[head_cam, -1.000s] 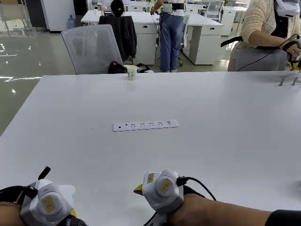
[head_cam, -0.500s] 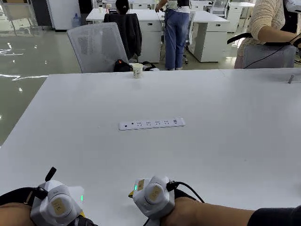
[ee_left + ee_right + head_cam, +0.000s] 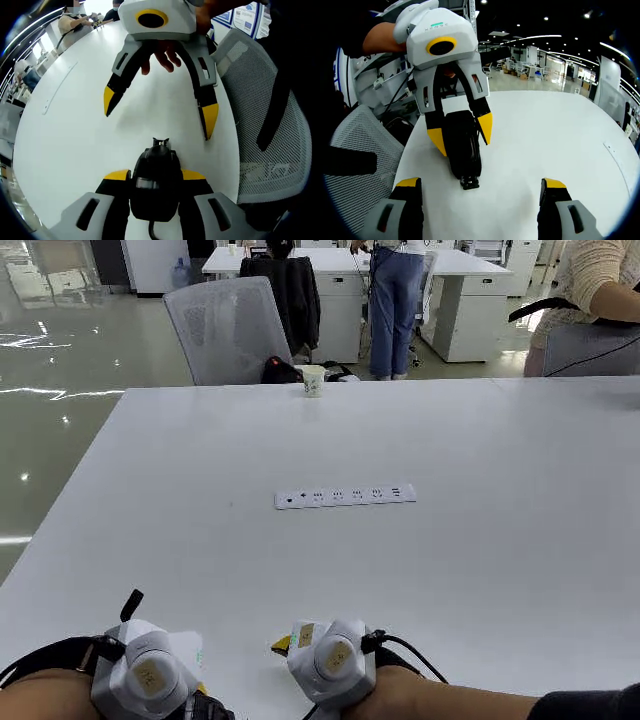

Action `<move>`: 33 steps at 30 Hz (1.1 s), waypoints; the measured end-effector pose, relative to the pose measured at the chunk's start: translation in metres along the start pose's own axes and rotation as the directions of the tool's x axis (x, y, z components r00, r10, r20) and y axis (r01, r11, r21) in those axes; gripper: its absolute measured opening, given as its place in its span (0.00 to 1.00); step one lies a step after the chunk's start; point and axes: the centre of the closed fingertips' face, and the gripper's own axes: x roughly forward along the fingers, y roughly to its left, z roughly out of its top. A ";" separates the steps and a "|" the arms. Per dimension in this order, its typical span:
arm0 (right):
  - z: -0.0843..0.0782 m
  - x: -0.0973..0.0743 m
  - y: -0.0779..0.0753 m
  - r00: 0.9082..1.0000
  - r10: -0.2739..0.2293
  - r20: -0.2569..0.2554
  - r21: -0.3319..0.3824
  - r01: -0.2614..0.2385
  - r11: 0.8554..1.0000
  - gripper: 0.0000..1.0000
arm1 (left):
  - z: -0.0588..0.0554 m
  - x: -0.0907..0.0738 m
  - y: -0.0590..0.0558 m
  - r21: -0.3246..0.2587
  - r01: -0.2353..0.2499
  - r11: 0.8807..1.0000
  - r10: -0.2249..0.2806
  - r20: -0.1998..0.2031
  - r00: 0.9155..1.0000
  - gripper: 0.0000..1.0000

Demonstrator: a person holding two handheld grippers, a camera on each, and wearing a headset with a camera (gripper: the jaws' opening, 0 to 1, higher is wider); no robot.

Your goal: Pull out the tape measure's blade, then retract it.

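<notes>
My left gripper (image 3: 155, 175) is shut on a black tape measure (image 3: 155, 192), which sits upright between its yellow-tipped jaws just above the white table (image 3: 75, 130). No blade is drawn out. Facing it, a short gap away, is my right gripper (image 3: 160, 110), open with its jaws spread wide and nothing between them. In the right gripper view my own jaws (image 3: 481, 184) stand wide apart, and the left gripper (image 3: 461, 134) holds the tape measure (image 3: 463, 155) straight ahead. In the head view both grippers, left (image 3: 150, 680) and right (image 3: 330, 660), lie at the table's near edge.
A white power strip (image 3: 345, 496) lies mid-table. A paper cup (image 3: 313, 380) stands at the far edge, with a grey mesh chair (image 3: 230, 330) behind it. People stand and sit at desks beyond. Another mesh chair (image 3: 270, 150) is close behind me.
The head camera has swung left and tilted. My right gripper has moved leftward, closing the gap to the left gripper. The left gripper still holds the tape measure.
</notes>
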 end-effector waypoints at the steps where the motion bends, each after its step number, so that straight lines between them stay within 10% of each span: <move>1: -0.001 0.000 0.003 1.000 0.010 -0.003 -0.006 -0.010 1.000 0.83 | 0.000 0.000 0.000 0.000 0.001 1.000 -0.001 0.002 1.000 0.32; 14: -0.005 0.009 0.013 0.998 0.049 -0.041 -0.087 -0.053 0.995 0.39 | 0.000 0.001 -0.001 -0.001 0.001 1.000 -0.001 0.014 1.000 0.32; 33: -0.008 0.024 0.016 0.992 0.086 -0.089 -0.118 -0.096 0.988 0.13 | 0.000 0.001 0.000 0.000 0.000 1.000 0.000 0.017 1.000 0.32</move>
